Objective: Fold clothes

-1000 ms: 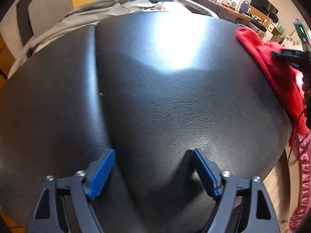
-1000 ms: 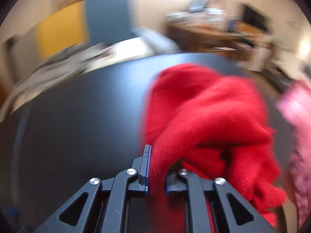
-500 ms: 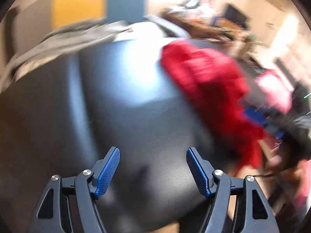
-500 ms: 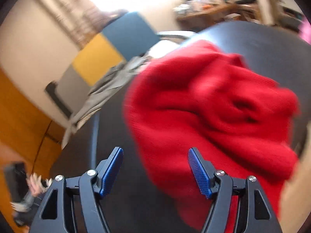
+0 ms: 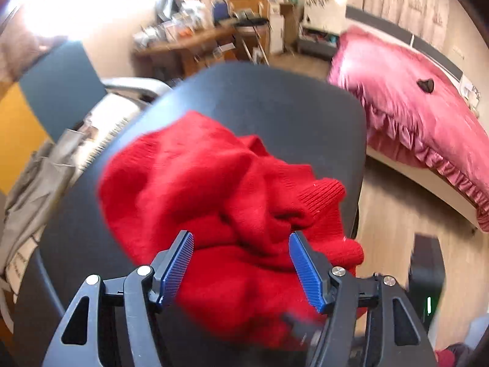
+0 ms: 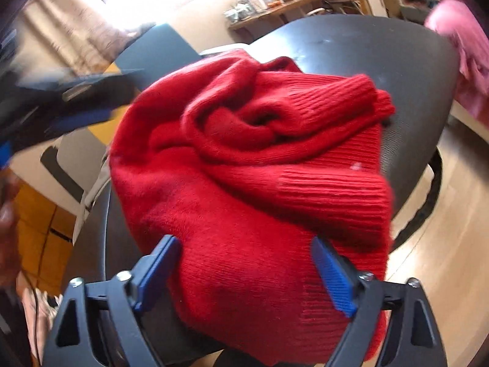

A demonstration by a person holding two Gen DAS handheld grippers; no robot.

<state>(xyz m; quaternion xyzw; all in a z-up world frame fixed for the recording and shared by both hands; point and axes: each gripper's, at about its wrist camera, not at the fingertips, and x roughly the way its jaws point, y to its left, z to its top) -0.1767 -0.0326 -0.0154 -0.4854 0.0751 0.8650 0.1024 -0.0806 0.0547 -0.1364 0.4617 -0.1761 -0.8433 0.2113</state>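
Observation:
A red knitted sweater (image 5: 214,189) lies crumpled in a heap on the black leather table (image 5: 275,104), with ribbed cuffs showing on its right side. My left gripper (image 5: 241,263) is open, its blue pads spread on either side of the sweater's near folds. In the right wrist view the same sweater (image 6: 250,159) fills the middle, draped over the table's (image 6: 397,49) near edge. My right gripper (image 6: 244,272) is open too, with the sweater's hem between its fingers but not pinched. The left gripper (image 6: 61,113) shows as a dark blur at the upper left of that view.
Grey clothes (image 5: 39,177) are piled at the table's far left. A pink ruffled bed cover (image 5: 412,107) lies to the right across wooden floor (image 5: 397,214). A cluttered desk (image 5: 195,39) stands at the back. A person's hand (image 6: 7,214) shows at the left edge.
The right gripper let go of the sweater and now stands open over it. The left gripper swung right from bare table to the sweater. Both views closed in on the heap.

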